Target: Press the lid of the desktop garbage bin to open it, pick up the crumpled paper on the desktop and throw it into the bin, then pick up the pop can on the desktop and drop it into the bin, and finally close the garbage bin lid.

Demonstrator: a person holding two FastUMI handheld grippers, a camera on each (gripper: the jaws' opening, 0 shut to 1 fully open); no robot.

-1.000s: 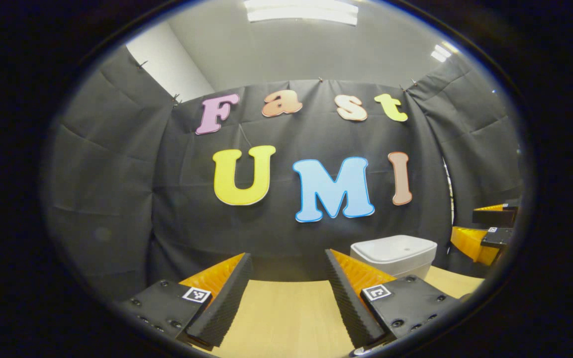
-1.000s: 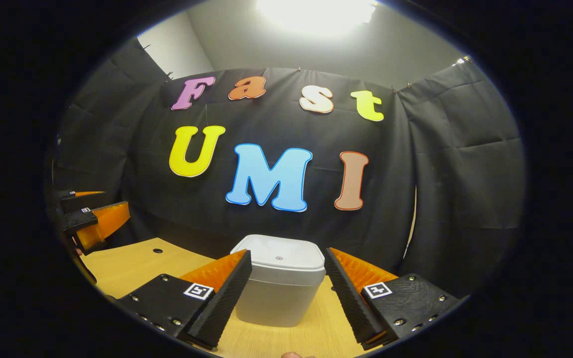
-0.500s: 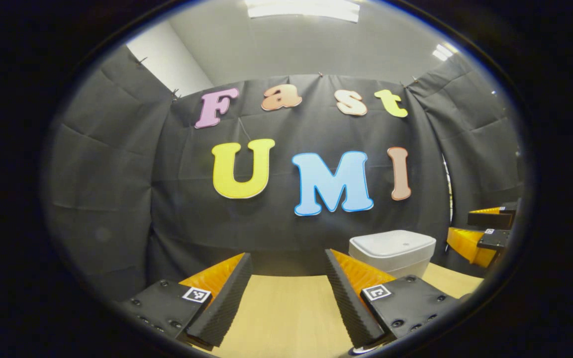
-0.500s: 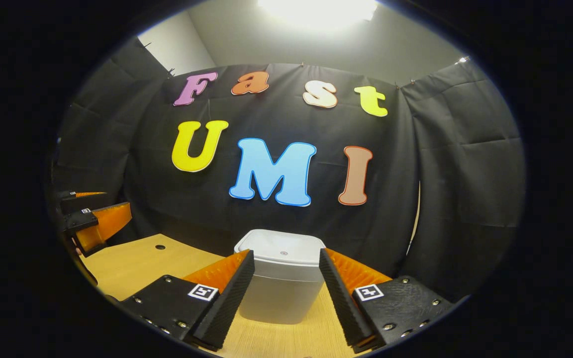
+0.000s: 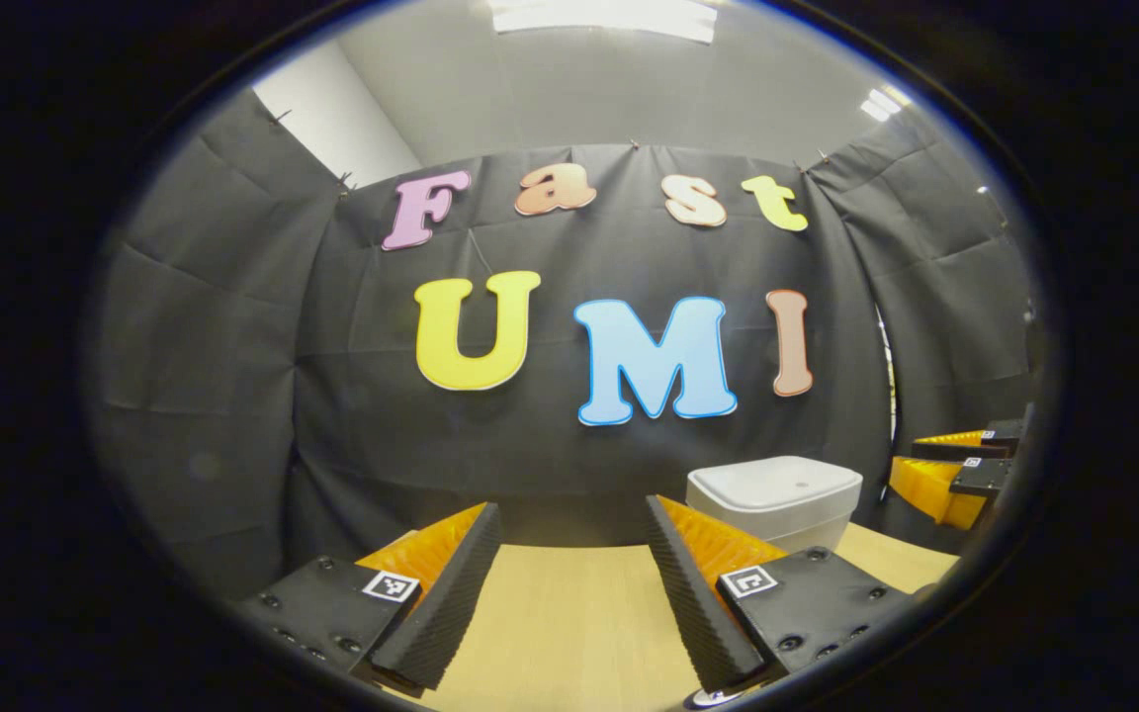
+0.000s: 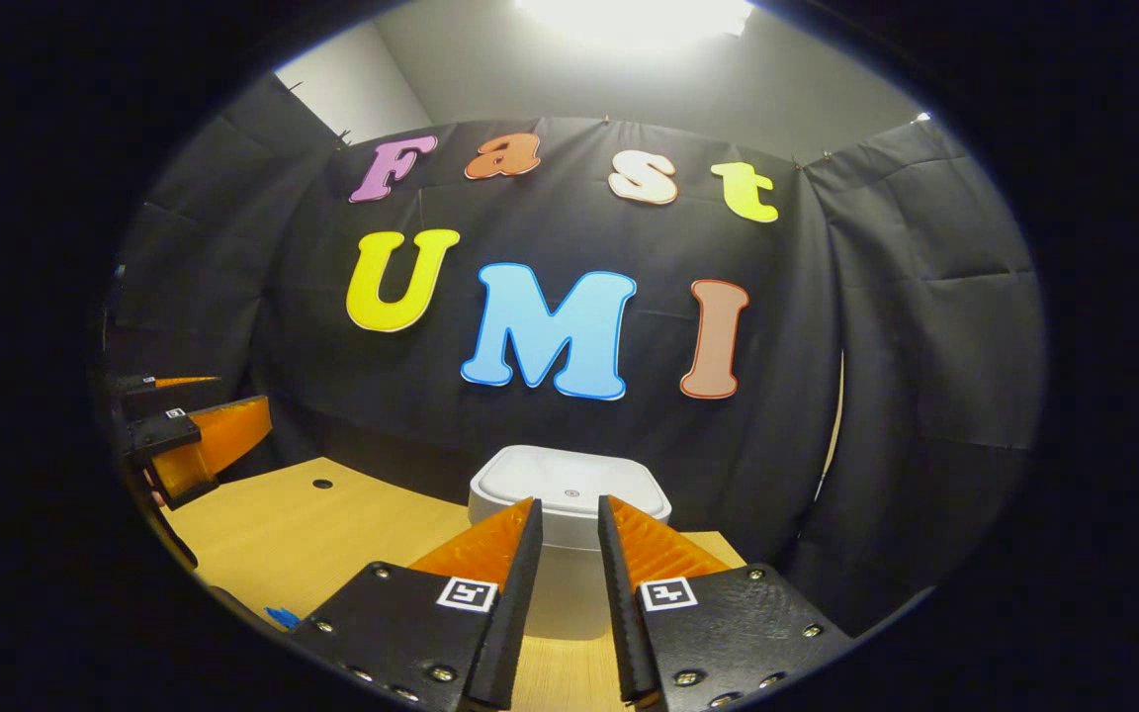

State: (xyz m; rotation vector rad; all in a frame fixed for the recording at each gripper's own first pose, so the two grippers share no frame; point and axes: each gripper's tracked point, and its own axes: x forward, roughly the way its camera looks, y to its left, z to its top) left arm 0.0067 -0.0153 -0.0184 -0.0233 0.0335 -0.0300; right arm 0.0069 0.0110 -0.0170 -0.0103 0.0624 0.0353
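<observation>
The white desktop bin (image 6: 569,475) stands on the wooden table (image 6: 332,539) close to the black cloth wall, its lid down. In the right gripper view my right gripper (image 6: 569,501) is right in front of the bin and a little above its lid, fingers drawn close together with a narrow empty gap. In the left gripper view the bin (image 5: 775,489) sits to the right, past my left gripper (image 5: 569,506), which is open and empty over bare table (image 5: 569,613). The right gripper (image 5: 911,457) also shows at the far right edge there.
The left gripper (image 6: 238,396) shows at the left edge of the right gripper view. A small round hole (image 6: 322,484) marks the tabletop. A small blue object (image 6: 283,618) lies near the table's front edge. Black cloth closes off the back and sides.
My right gripper's fingers have closed most of the way and it has moved nearer to the bin and higher over its lid. The left gripper has barely shifted.
</observation>
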